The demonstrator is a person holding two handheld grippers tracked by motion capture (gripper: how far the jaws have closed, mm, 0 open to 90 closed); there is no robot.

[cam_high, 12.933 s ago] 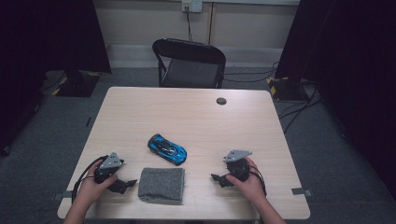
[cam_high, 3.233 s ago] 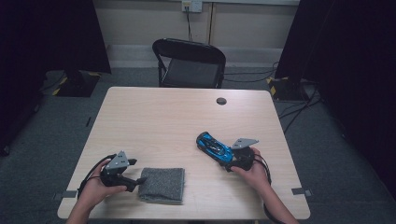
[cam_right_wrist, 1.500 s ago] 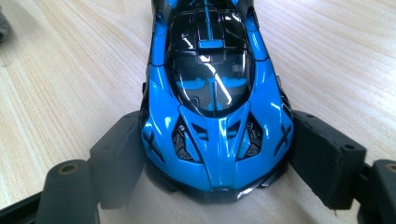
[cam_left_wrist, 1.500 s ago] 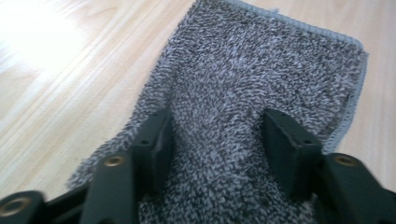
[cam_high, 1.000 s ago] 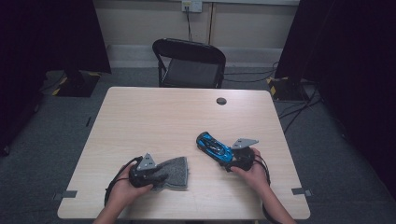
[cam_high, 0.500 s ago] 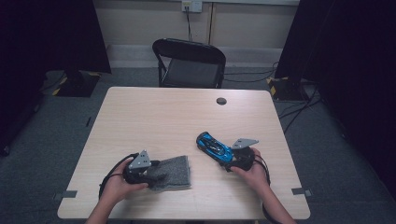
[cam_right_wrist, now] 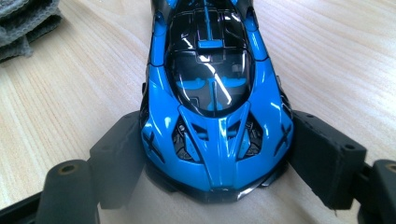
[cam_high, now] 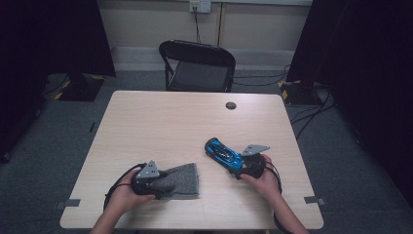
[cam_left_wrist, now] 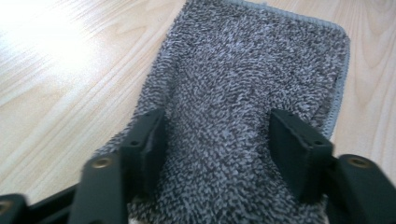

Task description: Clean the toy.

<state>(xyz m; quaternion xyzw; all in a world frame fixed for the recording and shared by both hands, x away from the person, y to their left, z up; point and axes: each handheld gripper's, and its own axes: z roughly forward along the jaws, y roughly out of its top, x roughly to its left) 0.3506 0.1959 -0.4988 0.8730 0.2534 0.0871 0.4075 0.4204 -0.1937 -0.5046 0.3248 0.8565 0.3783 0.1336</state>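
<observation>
Since half a second ago my left gripper (cam_high: 165,175) sits a little farther toward 7 o'clock along the grey towel (cam_high: 182,179), and its jaws have just been closing again after springing wider, with a raised ridge of towel between them. A second ago that gripper lay deeper over the cloth, and the towel's near edge was more bunched. My right gripper (cam_high: 237,168) and the blue toy car (cam_high: 223,153) match the earlier picture.

My left hand (cam_high: 124,191) comes in from 6 o'clock, wrapped round the gripper body, jaws pointing toward 3 o'clock and lying low on the table (cam_high: 170,122). In the left gripper view the jaws stand half apart with the towel (cam_left_wrist: 243,93) humped between them; I cannot tell whether the pads press on it. My right hand (cam_high: 263,178) holds its gripper aimed toward 10 o'clock, clamped on the car's tail end.

The towel is dark grey terry with a stitched hem, at about 7 o'clock of the table's middle. The car (cam_right_wrist: 215,102) is glossy blue with a black roof, at about 4 o'clock.

Beyond the table stands a black folding chair (cam_high: 198,66).
</observation>
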